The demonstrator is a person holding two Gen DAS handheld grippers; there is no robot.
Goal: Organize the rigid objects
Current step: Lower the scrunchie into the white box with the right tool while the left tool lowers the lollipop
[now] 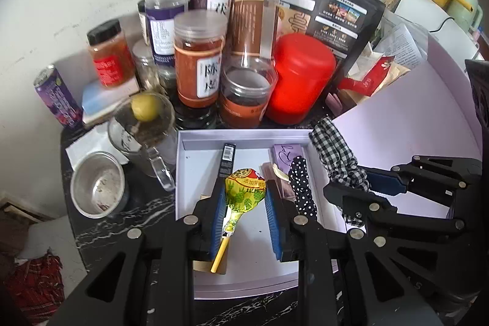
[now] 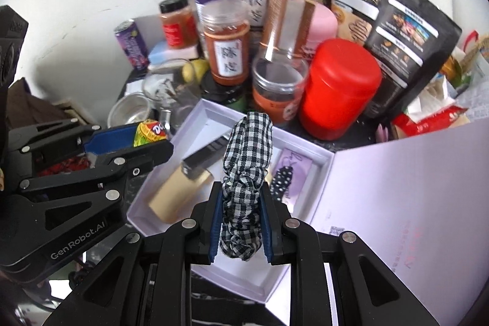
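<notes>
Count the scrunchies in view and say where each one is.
2. The checked scrunchie is clamped in the right gripper above the box; the polka-dot scrunchie lies inside it.

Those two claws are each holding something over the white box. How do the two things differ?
The left claw grips a lollipop in a glossy yellow-green wrapper, with a stiff yellow stick. The right claw grips a gingham scrunchie: soft, gathered black-and-white cloth with no handle. The lollipop is round, the scrunchie squeezed long. Both hang above the open white box.
</notes>
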